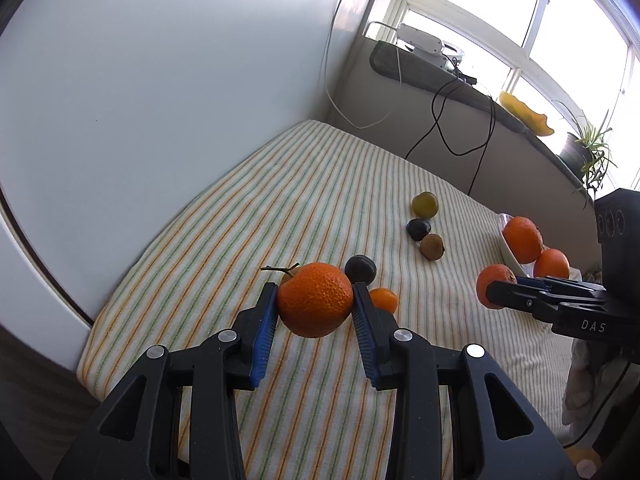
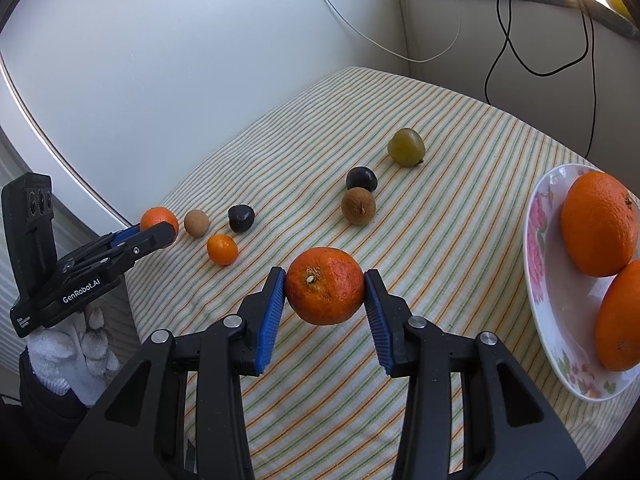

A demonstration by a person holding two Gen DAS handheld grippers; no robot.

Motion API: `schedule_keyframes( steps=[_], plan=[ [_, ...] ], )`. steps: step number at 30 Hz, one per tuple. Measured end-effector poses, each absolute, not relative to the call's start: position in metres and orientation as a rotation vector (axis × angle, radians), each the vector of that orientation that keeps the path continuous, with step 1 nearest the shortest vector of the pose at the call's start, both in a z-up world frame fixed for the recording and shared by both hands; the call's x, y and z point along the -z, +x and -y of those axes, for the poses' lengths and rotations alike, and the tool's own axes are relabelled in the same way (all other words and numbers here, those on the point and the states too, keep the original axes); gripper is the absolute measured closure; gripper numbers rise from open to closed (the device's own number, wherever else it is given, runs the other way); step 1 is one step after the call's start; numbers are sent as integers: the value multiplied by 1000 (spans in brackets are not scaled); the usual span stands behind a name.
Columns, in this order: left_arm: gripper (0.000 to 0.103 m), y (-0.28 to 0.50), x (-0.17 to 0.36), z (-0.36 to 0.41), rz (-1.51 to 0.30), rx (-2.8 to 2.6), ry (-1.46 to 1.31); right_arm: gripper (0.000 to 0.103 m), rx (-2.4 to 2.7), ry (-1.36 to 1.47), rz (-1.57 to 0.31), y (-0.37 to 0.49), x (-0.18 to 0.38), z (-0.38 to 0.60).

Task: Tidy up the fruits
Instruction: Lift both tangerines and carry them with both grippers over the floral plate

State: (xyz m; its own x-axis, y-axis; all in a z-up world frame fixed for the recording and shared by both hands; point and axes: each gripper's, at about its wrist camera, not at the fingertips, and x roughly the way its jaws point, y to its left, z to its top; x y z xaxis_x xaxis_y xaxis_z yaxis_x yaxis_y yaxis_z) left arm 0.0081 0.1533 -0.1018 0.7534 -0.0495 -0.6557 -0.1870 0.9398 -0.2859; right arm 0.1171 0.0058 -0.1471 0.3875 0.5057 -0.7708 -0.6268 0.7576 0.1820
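Note:
My left gripper (image 1: 314, 304) is shut on a stemmed tangerine (image 1: 314, 300), held just above the striped cloth (image 1: 240, 208); the same gripper (image 2: 162, 232) and fruit (image 2: 158, 218) show at the left of the right wrist view. My right gripper (image 2: 325, 286) is shut on another tangerine (image 2: 325, 285), lifted off the cloth. A white flowered plate (image 2: 548, 280) at the right holds two oranges (image 2: 598, 222). On the cloth lie a small kumquat (image 2: 222, 249), a tan round fruit (image 2: 196, 223), two dark fruits (image 2: 241, 218), a brown fruit (image 2: 358, 205) and a green fruit (image 2: 406, 147).
A white wall (image 1: 160, 80) borders the table at the left. Cables (image 2: 512, 40) hang down the back wall below a grey sill (image 1: 440, 76) with a plant (image 1: 592, 156). A gloved hand (image 2: 68, 356) holds the left gripper.

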Motion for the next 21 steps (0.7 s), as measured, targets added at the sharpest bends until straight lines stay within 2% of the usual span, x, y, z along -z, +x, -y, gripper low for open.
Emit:
schedule_keyframes(
  steps=[21],
  plan=[
    [68, 46, 62, -78, -666, 105, -241, 61, -629, -76, -849, 113, 113, 66]
  ],
)
